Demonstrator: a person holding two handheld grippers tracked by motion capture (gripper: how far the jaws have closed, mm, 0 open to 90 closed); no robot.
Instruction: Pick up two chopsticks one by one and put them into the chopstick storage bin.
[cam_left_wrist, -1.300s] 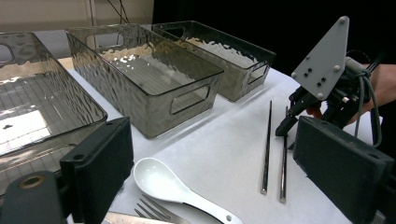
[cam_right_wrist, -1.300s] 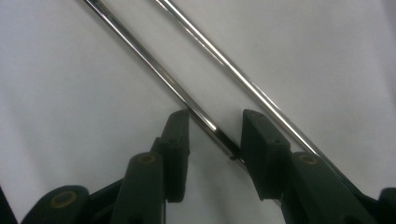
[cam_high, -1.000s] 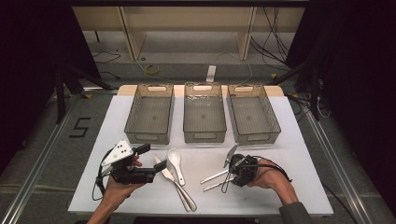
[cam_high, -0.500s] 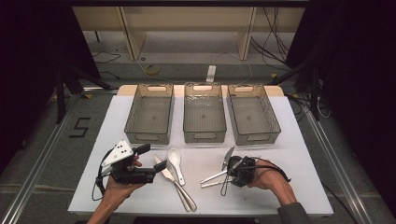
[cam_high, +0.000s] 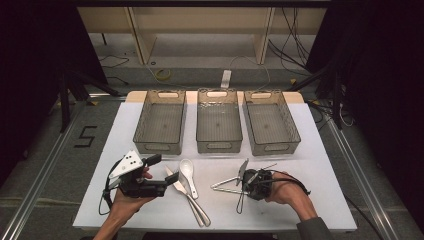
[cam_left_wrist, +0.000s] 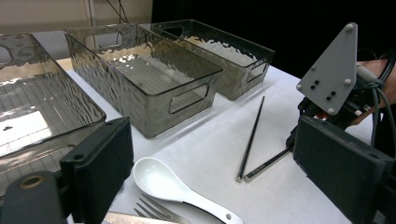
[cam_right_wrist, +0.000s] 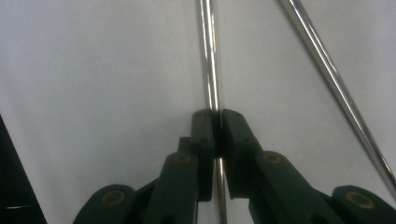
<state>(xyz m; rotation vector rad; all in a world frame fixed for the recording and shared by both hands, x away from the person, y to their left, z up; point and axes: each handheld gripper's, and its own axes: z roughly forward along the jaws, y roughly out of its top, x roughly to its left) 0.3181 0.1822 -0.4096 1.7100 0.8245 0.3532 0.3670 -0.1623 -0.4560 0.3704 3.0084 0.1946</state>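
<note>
My right gripper (cam_right_wrist: 217, 116) is shut on a thin metal chopstick (cam_right_wrist: 208, 65) that lies on the white table; its jaws have just been closing on it. A second metal chopstick (cam_right_wrist: 327, 65) runs aslant to its right. In the high view this gripper (cam_high: 248, 182) rests at the front right, over the chopsticks (cam_high: 225, 183). My left gripper (cam_high: 162, 170) stands open at the front left with nothing between its jaws. In the left gripper view, a white spoon (cam_left_wrist: 163, 182) and a fork (cam_left_wrist: 156, 212) lie just ahead of my left gripper (cam_left_wrist: 219, 177).
Three see-through grey bins stand in a row behind: left (cam_high: 156, 147), middle (cam_high: 219, 146), right (cam_high: 274, 147), nothing in them. A spoon (cam_high: 187, 170) and other cutlery (cam_high: 195, 207) lie between the hands. The table's front edge is close to both wrists.
The right gripper's jaws have drawn together on the chopstick. Both hands stay where they were.
</note>
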